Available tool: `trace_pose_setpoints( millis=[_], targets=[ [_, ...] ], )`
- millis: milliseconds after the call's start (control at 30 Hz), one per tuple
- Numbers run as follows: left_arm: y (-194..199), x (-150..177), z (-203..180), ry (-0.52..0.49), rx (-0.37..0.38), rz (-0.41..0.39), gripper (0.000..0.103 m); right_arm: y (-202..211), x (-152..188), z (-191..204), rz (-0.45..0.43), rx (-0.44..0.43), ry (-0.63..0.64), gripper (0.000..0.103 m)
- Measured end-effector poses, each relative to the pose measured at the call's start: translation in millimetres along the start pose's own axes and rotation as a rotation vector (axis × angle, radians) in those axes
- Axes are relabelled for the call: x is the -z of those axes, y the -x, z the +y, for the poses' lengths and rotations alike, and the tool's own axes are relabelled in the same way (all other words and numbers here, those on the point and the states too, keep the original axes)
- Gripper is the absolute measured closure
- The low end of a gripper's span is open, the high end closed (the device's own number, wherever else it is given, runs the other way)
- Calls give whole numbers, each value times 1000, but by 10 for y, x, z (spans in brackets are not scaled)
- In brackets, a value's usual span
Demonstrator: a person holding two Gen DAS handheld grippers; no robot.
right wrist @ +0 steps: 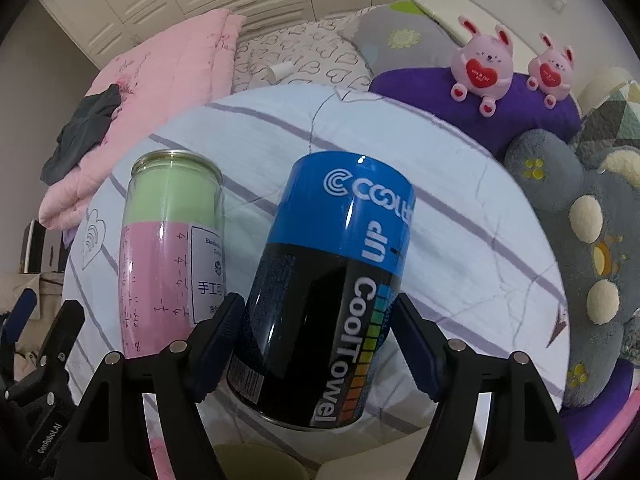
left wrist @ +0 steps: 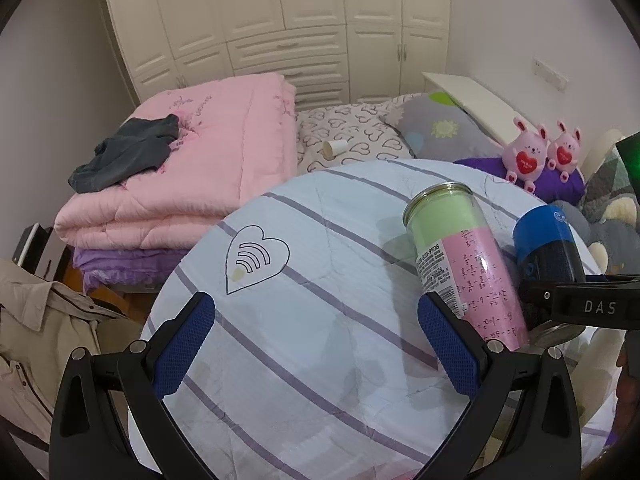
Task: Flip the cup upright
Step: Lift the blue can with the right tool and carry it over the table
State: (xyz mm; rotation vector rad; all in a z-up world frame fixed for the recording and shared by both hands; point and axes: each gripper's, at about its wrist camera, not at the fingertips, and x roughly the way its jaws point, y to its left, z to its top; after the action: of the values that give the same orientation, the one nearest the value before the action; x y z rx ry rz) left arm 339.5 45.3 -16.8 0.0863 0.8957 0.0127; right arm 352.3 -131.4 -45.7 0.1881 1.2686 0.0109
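A blue and black "CoolTowel" cup (right wrist: 332,284) is between the fingers of my right gripper (right wrist: 320,344), which is shut on it; its blue end points away from me, tilted slightly. It also shows in the left wrist view (left wrist: 546,244), held by the right gripper (left wrist: 560,300). A clear green and pink cup (left wrist: 464,264) stands beside it on the striped quilt (left wrist: 304,320), and shows in the right wrist view (right wrist: 168,248). My left gripper (left wrist: 316,344) is open and empty, just left of the green and pink cup.
A folded pink quilt (left wrist: 188,176) with a dark garment (left wrist: 128,156) lies behind. A small paper cup (left wrist: 334,148) lies on the heart-print sheet. Pink bunny toys (right wrist: 508,68) sit on a purple cushion; a grey plush (right wrist: 580,248) is at right. A beige jacket (left wrist: 36,328) is at left.
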Motion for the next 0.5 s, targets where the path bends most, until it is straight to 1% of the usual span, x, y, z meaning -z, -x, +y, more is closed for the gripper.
trace_pose_setpoints(
  millis=[133,200,500],
  targets=[
    [36,-4,-2,1,-5,-2,1,55,-10,-39,-3,-13,-3,29],
    [80,-6,-4,4,0,-11,1,97,-9,-36,-16,-3,7,29],
    [273,-11,16,21,3,-40,1,333,52,-64,-68,-21,19,32]
  ],
)
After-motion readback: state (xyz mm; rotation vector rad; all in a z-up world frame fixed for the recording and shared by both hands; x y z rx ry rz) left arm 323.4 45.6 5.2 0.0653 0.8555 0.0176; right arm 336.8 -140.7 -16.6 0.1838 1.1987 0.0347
